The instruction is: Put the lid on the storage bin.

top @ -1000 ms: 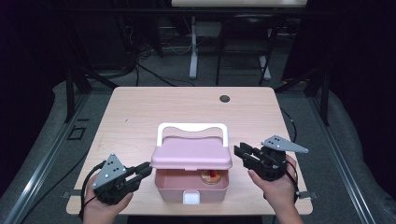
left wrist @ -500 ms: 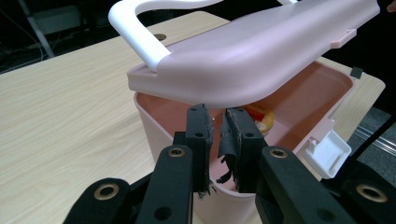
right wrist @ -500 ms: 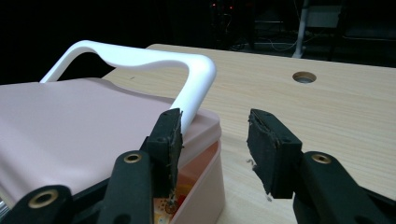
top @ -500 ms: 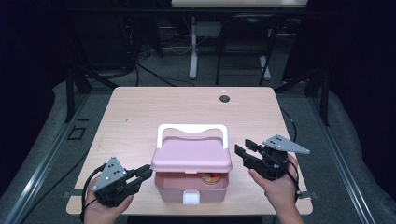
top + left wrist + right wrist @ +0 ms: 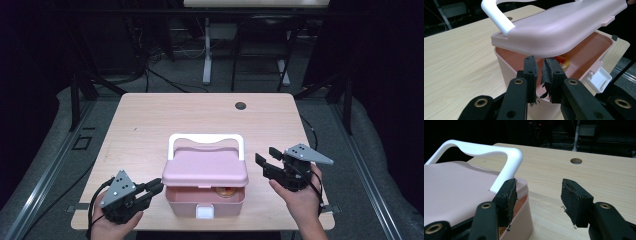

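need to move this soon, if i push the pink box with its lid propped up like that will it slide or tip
The pink box probably slides: it sits flat and broad on smooth table. Its lid looks stiff plastic but stands ajar, so it may drop or swing. It seems light, with little visible inside.

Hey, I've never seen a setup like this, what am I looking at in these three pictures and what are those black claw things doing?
A person sits at a wooden table and holds a hand-operated gripper in each hand. One picture is taken from above; the other two come from small cameras riding on the grippers, looking along their black jaws.

On the table stands a pink box with a white handle. Its lid is raised at the front, with something round and orange inside.

The left gripper has its jaws nearly together at the box's side rim; whether they pinch the rim I can't tell. The right gripper is beside the box, and its jaws have just been opening, with nothing between them.
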Available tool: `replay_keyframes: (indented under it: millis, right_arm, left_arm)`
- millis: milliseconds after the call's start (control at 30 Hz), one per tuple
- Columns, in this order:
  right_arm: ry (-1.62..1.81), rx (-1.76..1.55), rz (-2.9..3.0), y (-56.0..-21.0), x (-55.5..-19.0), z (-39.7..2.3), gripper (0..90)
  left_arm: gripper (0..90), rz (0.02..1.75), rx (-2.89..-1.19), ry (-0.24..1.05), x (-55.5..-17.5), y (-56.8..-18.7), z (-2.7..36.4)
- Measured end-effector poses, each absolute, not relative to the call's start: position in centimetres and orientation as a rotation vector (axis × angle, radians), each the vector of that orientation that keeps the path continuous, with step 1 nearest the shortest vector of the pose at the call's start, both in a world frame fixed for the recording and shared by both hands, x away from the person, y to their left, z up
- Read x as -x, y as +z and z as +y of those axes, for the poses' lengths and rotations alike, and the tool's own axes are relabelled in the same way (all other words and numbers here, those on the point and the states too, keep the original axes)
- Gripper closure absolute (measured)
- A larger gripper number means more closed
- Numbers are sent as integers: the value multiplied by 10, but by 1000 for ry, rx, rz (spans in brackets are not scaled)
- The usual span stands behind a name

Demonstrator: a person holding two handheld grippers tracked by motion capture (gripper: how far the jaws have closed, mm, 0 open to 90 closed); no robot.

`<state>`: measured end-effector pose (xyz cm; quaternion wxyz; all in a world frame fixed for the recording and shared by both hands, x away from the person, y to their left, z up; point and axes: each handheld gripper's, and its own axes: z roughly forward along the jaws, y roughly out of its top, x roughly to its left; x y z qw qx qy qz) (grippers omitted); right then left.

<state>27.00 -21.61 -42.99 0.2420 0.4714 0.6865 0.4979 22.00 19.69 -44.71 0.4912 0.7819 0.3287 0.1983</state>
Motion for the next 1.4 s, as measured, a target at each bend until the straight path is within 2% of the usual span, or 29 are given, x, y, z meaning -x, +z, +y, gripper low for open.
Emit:
replay_keyframes:
  millis: [1400]
  right_arm:
    - [1323, -1328, 1859, -440, -276, -224, 455]
  left_arm:
    - [811, 822, -1918, 408, -214, -475, 196]
